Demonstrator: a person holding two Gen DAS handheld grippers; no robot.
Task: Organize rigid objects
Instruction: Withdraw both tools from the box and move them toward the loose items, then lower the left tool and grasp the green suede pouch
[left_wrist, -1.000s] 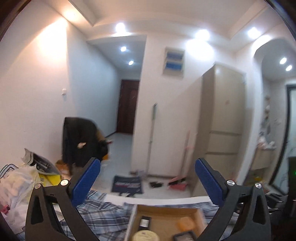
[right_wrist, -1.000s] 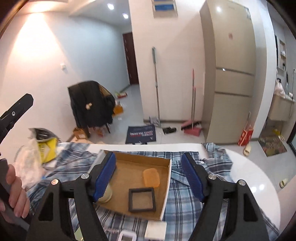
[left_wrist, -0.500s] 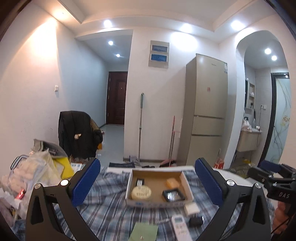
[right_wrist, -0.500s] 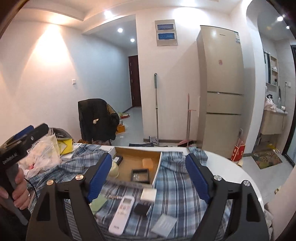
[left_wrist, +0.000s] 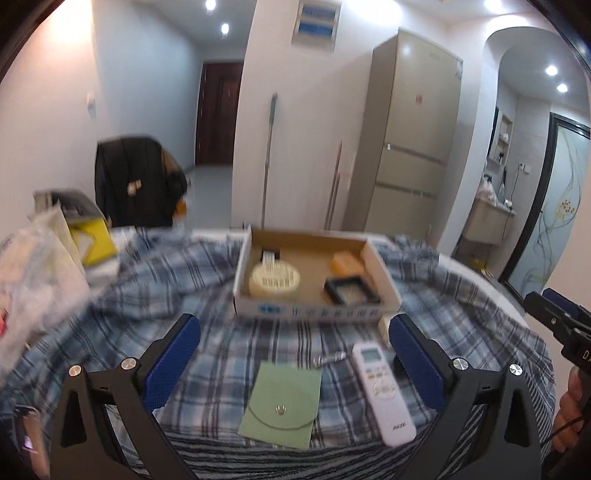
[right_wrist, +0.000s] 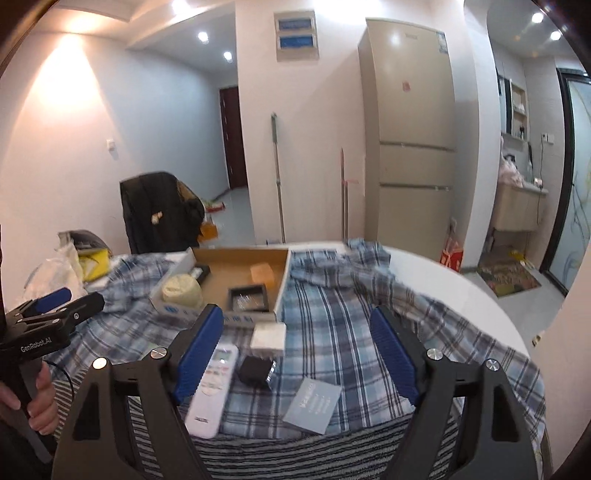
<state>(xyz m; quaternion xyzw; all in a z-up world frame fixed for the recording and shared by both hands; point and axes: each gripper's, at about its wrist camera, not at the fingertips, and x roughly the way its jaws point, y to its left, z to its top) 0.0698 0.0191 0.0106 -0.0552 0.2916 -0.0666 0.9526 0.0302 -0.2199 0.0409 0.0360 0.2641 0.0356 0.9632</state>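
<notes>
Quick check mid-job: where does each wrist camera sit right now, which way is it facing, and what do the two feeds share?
Left wrist: behind the open left claw, facing the cardboard box; the right claw shows at right.
Right wrist: behind the open right claw, angled over the plaid cloth; the left claw shows at left.
Shared: box, white remote, fridge.

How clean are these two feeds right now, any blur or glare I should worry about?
Left wrist view: motion blur smears the clear plastic bags and the printed front of the open cardboard box. Right wrist view: sharper; ceiling spotlights flare on the wall. Both views: fisheye bends the edges.
</notes>
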